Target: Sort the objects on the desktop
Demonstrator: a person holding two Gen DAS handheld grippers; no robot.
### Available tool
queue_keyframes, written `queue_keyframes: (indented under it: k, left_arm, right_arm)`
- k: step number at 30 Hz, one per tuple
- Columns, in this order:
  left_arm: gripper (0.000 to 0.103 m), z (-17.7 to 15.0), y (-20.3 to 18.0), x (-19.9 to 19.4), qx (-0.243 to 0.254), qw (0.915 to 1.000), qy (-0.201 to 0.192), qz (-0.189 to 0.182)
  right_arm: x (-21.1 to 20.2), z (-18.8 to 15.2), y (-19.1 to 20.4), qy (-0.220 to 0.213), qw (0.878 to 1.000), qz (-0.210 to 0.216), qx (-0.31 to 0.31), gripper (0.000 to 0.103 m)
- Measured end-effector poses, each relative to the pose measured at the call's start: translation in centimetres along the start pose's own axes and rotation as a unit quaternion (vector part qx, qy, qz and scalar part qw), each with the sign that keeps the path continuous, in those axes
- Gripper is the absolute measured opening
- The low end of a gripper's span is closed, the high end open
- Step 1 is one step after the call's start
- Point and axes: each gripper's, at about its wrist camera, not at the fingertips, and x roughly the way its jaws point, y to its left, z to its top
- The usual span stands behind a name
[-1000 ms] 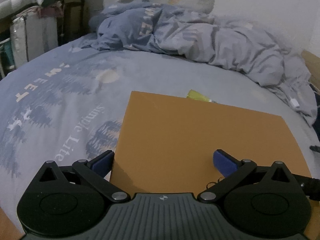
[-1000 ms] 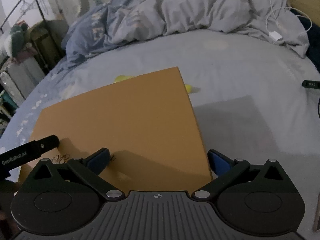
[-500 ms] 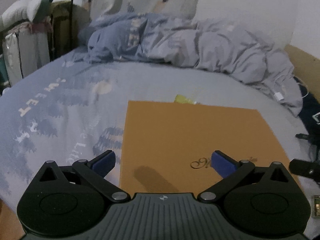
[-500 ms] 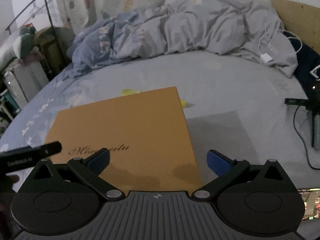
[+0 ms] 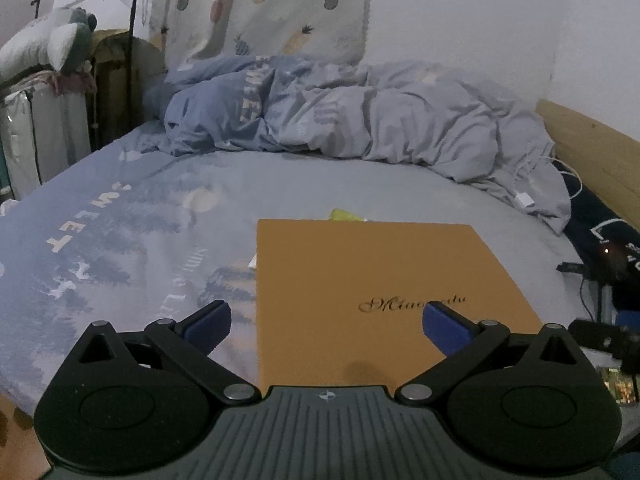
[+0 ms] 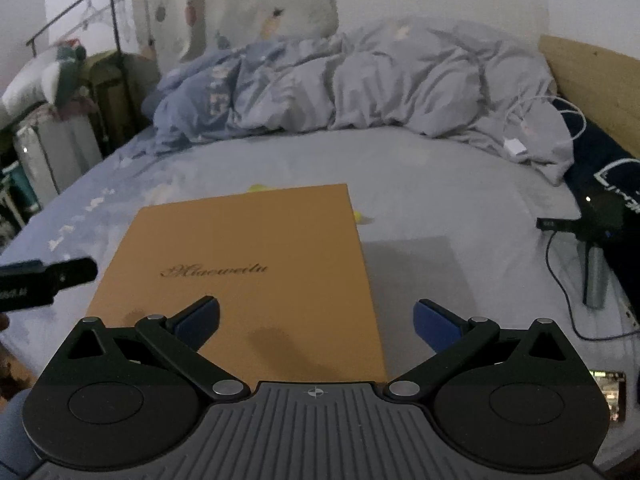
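Box (image 5: 360, 280): orange, flat, cursive gold lettering on its lid; lies on the bed (image 5: 120, 240), on a blue-grey printed sheet.

Left wrist view: left hand-held gripper (image 5: 326, 322) wide open, empty, held above the box's near left edge; one blue pad (image 5: 208, 320) over the sheet, the other over the lid. Yellow item (image 5: 344, 215) peeks out behind the box's far edge. Crumpled duvet (image 5: 360, 116) heaped at the far side of the bed. White charger (image 5: 525, 200) with cable lies on the duvet's right end.

Right wrist view: right hand-held gripper (image 6: 316, 320) wide open, empty, above the box's (image 6: 248, 264) near right corner. Yellow item (image 6: 362, 218) shows beside the box's far right corner. Black tip of the left hand-held gripper (image 6: 44, 280) enters from the left, beside the box.
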Motion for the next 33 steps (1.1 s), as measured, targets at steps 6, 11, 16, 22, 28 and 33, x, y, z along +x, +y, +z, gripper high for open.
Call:
queue_keyframes:
  k: [6, 11, 16, 22, 28, 33]
  left_arm:
    - [0.103, -0.9, 0.2, -2.2, 0.007, 0.9999, -0.010, -0.011]
    - [0.103, -1.3, 0.1, -4.5, 0.017, 0.9989, -0.035, -0.027]
    - [0.103, -2.0, 0.0, -6.1, 0.026, 0.9980, -0.048, -0.034]
    - [0.103, -2.8, -0.4, -7.3, 0.039, 0.9970, -0.050, -0.045]
    - [0.103, -3.6, -0.8, -8.4, 0.049, 0.9958, -0.054, -0.056]
    - [0.103, -4.5, -1.4, -9.7, 0.061, 0.9944, -0.061, -0.061]
  right_arm:
    - [-2.4, -1.3, 0.2, -0.014, 1.000, 0.004, 0.002, 0.103]
    - [-4.3, -2.4, 0.5, -0.025, 1.000, 0.007, -0.002, 0.103]
    - [-5.6, -3.6, 1.3, -0.031, 0.999, 0.008, -0.019, 0.103]
    - [-6.9, -4.5, 2.1, -0.042, 0.999, -0.001, -0.035, 0.103]
    - [-8.6, -5.3, 1.8, -0.052, 0.998, -0.002, -0.031, 0.103]
    - [-10.2, -6.6, 1.8, -0.061, 0.997, -0.010, -0.039, 0.103]
